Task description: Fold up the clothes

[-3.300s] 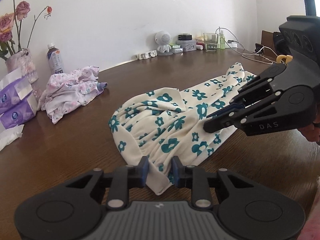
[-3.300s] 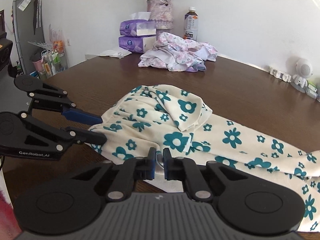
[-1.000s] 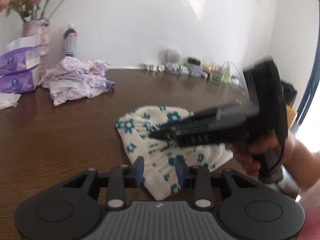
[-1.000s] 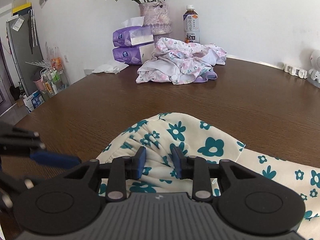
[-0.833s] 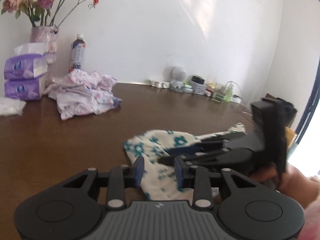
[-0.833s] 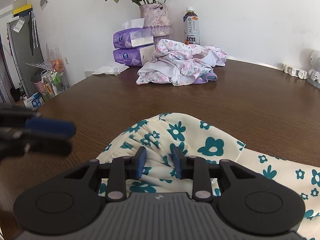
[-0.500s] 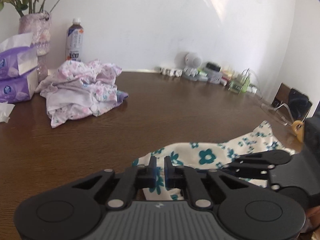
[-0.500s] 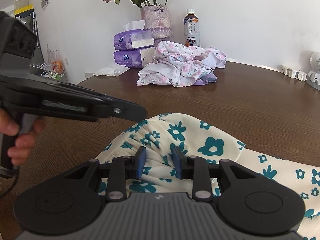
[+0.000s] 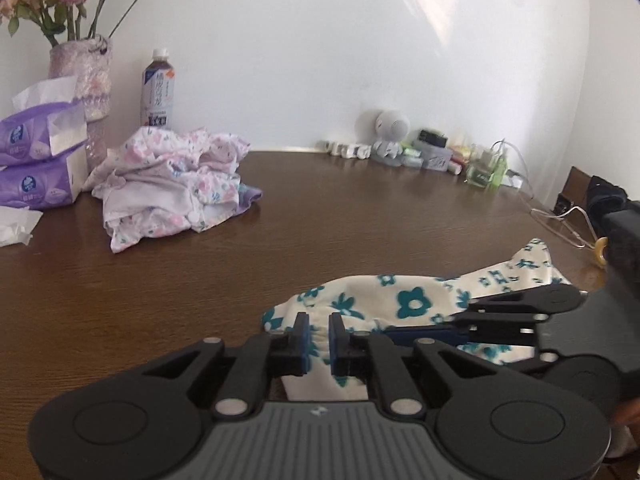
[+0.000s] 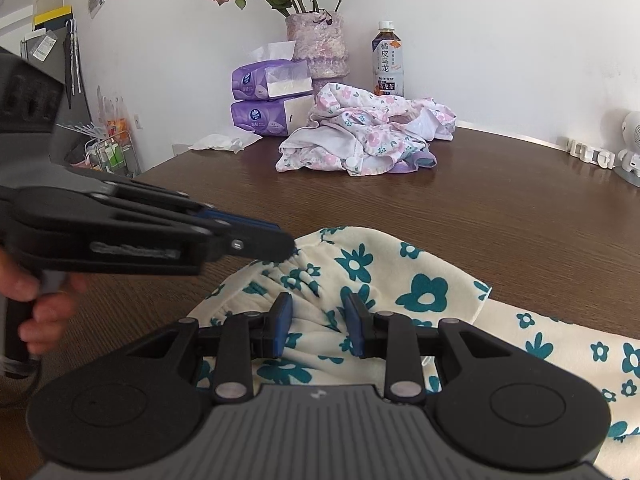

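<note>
Two tongs on the floral garment; left gripper nearly closed on the gathered hem, right gripper parted, holding nothing. One thin pinch may slip; the fold could collapse.

The right gripper hangs with jaws apart over the gathered edge of a cream dress with teal flowers on a brown table. The left gripper pinches that edge.
</note>
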Demonstrator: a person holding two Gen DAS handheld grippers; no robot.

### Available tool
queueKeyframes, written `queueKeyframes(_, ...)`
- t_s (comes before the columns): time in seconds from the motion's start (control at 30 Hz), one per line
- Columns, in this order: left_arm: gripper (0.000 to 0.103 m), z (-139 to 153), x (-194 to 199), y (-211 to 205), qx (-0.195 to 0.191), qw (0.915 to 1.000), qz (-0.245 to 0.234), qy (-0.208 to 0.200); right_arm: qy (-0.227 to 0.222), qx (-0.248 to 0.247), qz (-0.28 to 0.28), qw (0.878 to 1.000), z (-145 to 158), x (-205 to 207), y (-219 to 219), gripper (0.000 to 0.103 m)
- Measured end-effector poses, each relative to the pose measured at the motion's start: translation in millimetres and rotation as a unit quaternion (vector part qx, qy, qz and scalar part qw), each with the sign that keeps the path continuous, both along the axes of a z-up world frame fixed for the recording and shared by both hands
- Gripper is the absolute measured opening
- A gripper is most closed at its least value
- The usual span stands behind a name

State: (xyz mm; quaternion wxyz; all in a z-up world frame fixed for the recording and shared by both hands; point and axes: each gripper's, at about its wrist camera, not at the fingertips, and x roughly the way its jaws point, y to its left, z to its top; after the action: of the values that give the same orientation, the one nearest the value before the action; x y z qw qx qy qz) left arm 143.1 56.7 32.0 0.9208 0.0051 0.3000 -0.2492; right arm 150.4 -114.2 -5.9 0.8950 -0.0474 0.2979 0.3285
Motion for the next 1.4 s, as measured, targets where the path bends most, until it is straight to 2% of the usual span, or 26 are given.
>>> queueKeyframes(0.1,0.008,4,-16,-1,0.009,0.9999,-0.009,-0.005,-0.001,0.001,0.001,1.000,0,0,-1,0.029)
queueKeyframes(0.2,0.011,-12,-20,-6,0.032,0.9995,-0.003,0.004,-0.003,0.002,0.003,1.000,-1,0,-1,0.029)
queueKeyframes(0.33,0.011,-16,-21,-6,0.028,0.9996,0.005,0.000,0.001,0.007,0.011,1.000,7,-1,-9,0.029)
queueKeyframes(0.53,0.011,-17,-23,-5,0.027,0.9996,0.007,-0.006,-0.006,0.028,-0.014,0.999,27,-23,-39,0.029)
queueKeyframes(0.6,0.011,-18,-23,-5,0.028,0.9996,0.007,-0.008,0.007,0.027,-0.014,1.000,24,-28,-44,0.029)
queueKeyframes(0.7,0.011,-17,-23,-6,0.029,0.9995,0.005,-0.012,0.021,-0.001,-0.022,1.000,8,-28,-41,0.029)
queueKeyframes(0.87,0.011,-6,-31,-10,0.042,0.9986,0.002,-0.033,0.004,-0.012,-0.030,0.999,-3,-29,-35,0.029)
queueKeyframes(1.0,0.011,4,-47,-12,0.032,0.9984,-0.018,-0.044,0.009,0.001,-0.029,1.000,-3,-30,-41,0.029)
queueKeyframes(1.07,0.012,-5,-47,-19,0.056,0.9976,-0.026,-0.032,0.017,0.015,-0.032,0.999,0,-31,-48,0.032)
queueKeyframes(1.13,0.011,-17,-47,-23,0.073,0.9966,-0.028,-0.026,0.012,0.032,-0.052,0.998,8,-34,-63,0.036)
queueKeyframes(1.27,0.011,-18,-48,-23,0.071,0.9966,-0.027,-0.030,-0.003,0.068,-0.119,0.991,26,-38,-106,0.038)
queueKeyframes(1.33,0.011,-18,-47,-22,0.067,0.9969,-0.028,-0.030,-0.005,0.079,-0.175,0.981,31,-35,-133,0.039)
queueKeyframes(1.4,0.011,-18,-48,-22,0.069,0.9968,-0.028,-0.032,-0.001,0.081,-0.249,0.965,29,-29,-162,0.040)
